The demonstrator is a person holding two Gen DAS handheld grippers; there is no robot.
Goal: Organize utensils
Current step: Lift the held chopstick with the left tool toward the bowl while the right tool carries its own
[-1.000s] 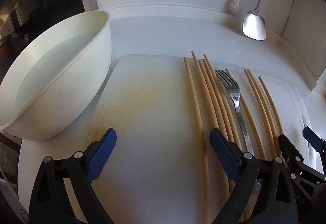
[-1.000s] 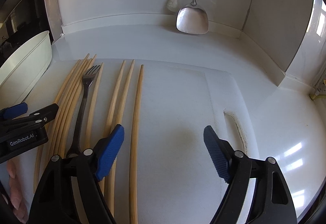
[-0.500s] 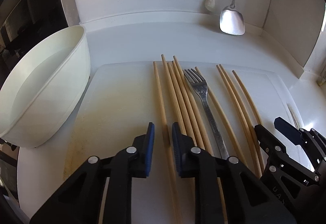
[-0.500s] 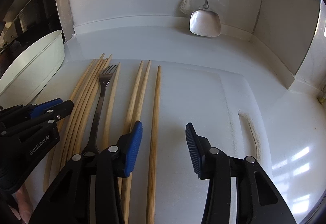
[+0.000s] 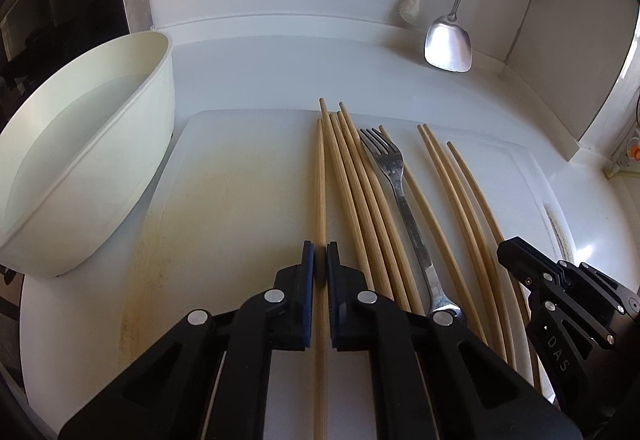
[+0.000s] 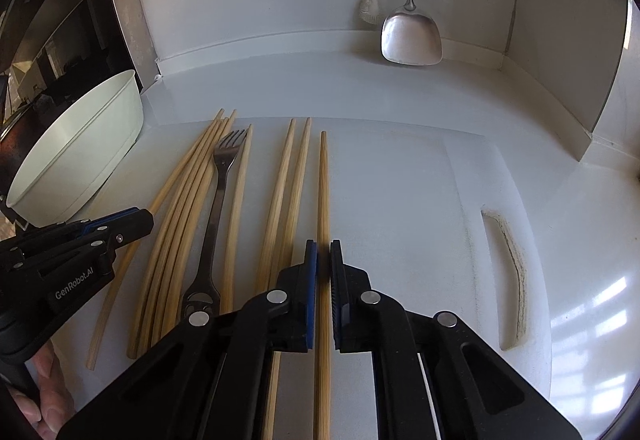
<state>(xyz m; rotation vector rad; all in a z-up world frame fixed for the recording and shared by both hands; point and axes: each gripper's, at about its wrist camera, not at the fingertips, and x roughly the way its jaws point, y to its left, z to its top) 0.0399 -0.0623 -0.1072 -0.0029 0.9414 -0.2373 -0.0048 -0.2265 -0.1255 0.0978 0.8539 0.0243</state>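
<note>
- Now we had the left gripper (image 5: pixel 320 268) clamped on the leftmost pale bamboo chopstick (image 5: pixel 320 175), and the right gripper (image 6: pixel 323 260) on the rightmost chopstick (image 6: pixel 323 179).
- Both lay on the white plastic cutting board (image 5: pixel 240 179) beside the steel fork (image 5: pixel 394 175); we judged lifting came next, perhaps toward the cream oval tub (image 5: pixel 80 159).

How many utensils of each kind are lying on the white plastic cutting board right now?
Light wooden chopsticks: 8
Silver metal fork: 1
Total: 9
</note>
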